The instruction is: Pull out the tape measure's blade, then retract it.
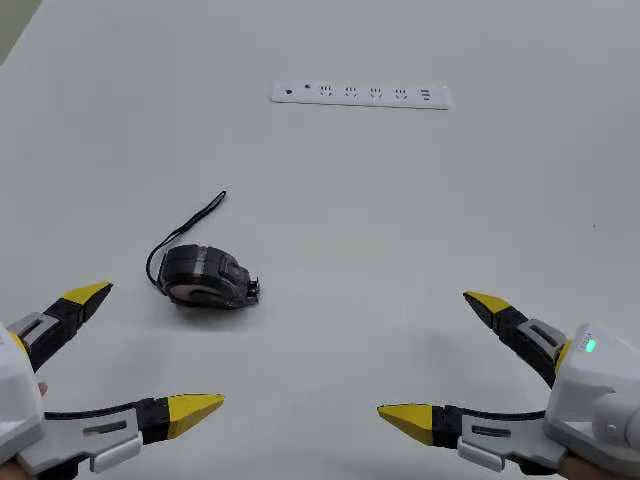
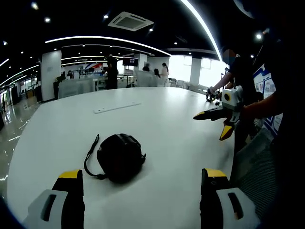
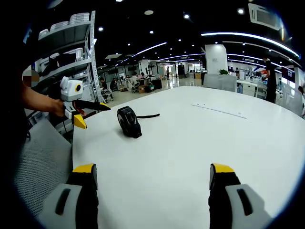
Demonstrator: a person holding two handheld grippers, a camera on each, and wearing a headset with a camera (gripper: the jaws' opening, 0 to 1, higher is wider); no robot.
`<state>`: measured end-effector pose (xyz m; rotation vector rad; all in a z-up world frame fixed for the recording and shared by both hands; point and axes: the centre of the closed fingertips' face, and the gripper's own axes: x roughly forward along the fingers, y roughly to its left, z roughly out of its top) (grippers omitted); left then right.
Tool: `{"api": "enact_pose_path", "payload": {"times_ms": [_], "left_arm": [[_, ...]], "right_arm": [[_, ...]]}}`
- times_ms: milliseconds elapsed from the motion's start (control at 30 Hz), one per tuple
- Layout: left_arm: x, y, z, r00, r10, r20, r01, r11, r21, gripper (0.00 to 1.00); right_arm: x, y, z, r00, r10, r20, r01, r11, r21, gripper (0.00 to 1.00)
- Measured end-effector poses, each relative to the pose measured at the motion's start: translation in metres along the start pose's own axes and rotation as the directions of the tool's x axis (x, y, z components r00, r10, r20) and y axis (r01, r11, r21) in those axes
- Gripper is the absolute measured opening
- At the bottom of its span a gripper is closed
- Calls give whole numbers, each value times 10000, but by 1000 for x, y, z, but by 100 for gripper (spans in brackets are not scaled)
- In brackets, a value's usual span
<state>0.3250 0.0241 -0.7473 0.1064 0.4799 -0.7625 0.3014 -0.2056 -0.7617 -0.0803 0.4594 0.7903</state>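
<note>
A black tape measure [image 1: 206, 277] with a black wrist strap [image 1: 186, 230] lies on the white table, blade fully in. In the head view my left gripper [image 1: 145, 350] is open at the lower left, just short of the tape measure. My right gripper [image 1: 448, 358] is open at the lower right, well away from it. From the left gripper view the tape measure [image 2: 120, 156] rests a little ahead of the gripper [image 2: 142, 179], nearer its left jaw. Seen from the right gripper view, the tape measure [image 3: 129, 121] is far off to the left of the gripper [image 3: 155, 174].
A white power strip [image 1: 361, 95] lies flat at the far side of the table [image 1: 400, 220]. The table's near edge is just behind the grippers. Shelves and people stand in the office beyond the table.
</note>
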Motion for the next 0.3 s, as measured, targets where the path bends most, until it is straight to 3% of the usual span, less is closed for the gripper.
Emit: {"api": "enact_pose_path", "payload": {"times_ms": [300], "left_arm": [[-2,1,2,10000,-34,62,33,9999,156,100]], "right_arm": [[-4,-4,-1,9999,-105,-13,105,9999,-135,100]]}}
